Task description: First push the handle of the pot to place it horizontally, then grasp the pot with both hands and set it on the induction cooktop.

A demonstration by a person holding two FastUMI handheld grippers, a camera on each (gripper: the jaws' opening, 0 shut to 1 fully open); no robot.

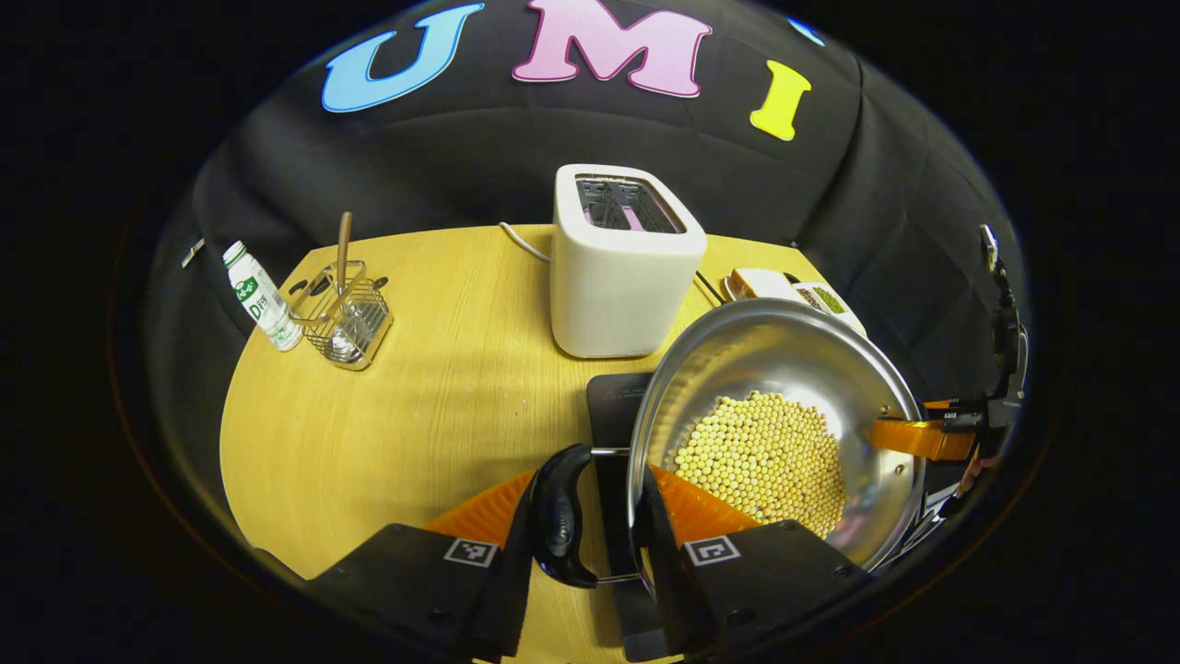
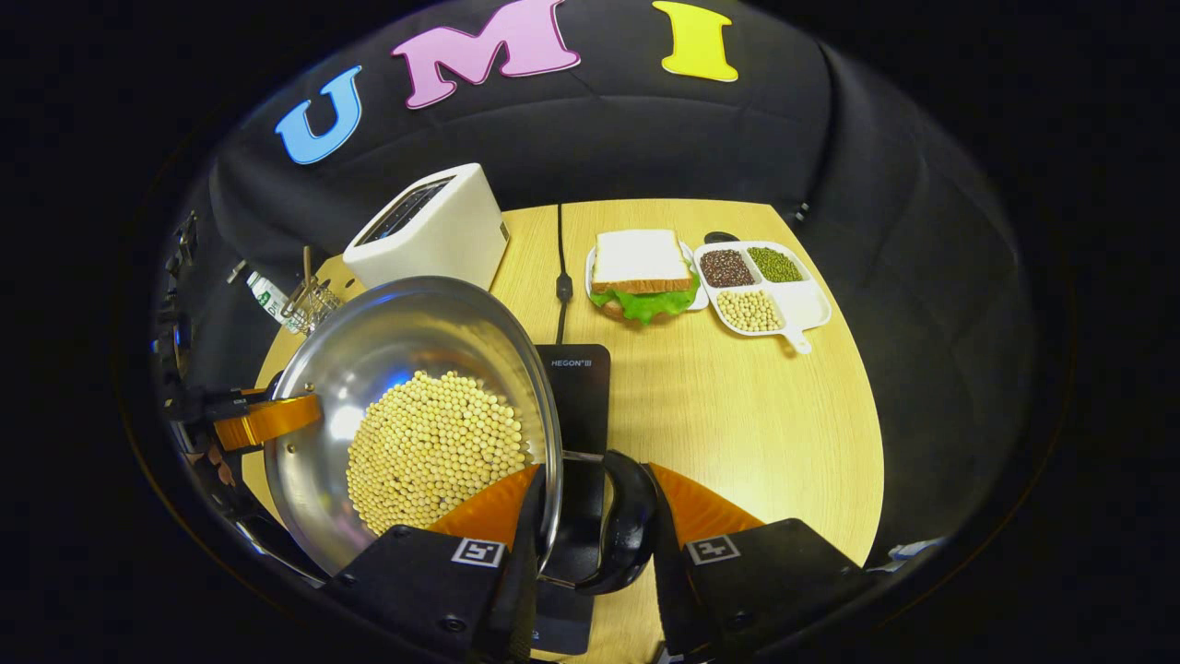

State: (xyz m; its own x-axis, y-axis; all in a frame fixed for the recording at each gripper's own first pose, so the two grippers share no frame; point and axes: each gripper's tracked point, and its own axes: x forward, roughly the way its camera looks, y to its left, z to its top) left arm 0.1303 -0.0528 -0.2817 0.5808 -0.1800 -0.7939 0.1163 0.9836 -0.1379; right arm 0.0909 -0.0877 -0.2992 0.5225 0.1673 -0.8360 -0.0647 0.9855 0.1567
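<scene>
A steel pot (image 1: 784,369) (image 2: 396,341) filled with pale beans (image 1: 765,461) (image 2: 433,447) sits over the black induction cooktop (image 1: 616,404) (image 2: 579,387); I cannot tell whether it touches it. My left gripper (image 1: 585,539) is shut on the pot's black side handle (image 1: 560,516), one finger just inside the rim. My right gripper (image 2: 595,535) is shut on the opposite black handle (image 2: 629,521) in the same way. Each gripper also shows at the pot's far side in the other's view: the right gripper (image 1: 936,435) and the left gripper (image 2: 267,420).
On the wooden table (image 1: 415,415) (image 2: 737,415) a white toaster (image 1: 622,267) (image 2: 433,226) stands just behind the pot. A bottle (image 1: 263,295) and a wire basket (image 1: 346,318) are at the far left. A sandwich plate (image 2: 643,272), a divided dish (image 2: 761,286) and a cable (image 2: 560,267) lie behind the cooktop.
</scene>
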